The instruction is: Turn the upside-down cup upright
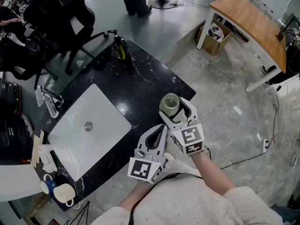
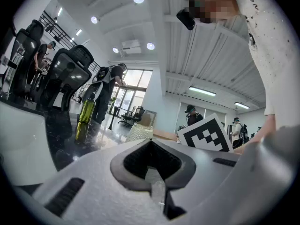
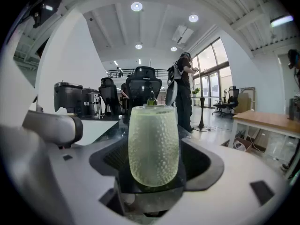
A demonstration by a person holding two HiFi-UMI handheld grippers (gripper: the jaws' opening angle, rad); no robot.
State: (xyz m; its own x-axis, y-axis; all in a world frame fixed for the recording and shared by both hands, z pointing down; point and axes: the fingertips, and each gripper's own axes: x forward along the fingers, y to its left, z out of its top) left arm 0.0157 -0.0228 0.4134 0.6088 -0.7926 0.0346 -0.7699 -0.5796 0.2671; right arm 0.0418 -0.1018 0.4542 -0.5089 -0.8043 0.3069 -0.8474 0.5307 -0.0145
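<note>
A pale green dimpled cup (image 1: 169,103) stands upright, mouth up, on the black marble counter (image 1: 140,83) near its front right edge. My right gripper (image 1: 173,108) reaches around the cup. In the right gripper view the cup (image 3: 153,144) fills the hollow of the right gripper (image 3: 154,182), whose jaws stand wide on either side without visibly pressing it. My left gripper (image 1: 161,130) hovers just in front of the cup, shut and empty. The left gripper view shows the left gripper (image 2: 151,144) with its jaws meeting and the cup (image 2: 139,132) just past them.
A white sink (image 1: 103,111) is set into the counter to the left. A green bottle (image 1: 120,48) stands at the far edge. White mugs (image 1: 63,191) sit at the near left corner. Black office chairs (image 1: 61,18) and a wooden desk (image 1: 253,22) stand beyond.
</note>
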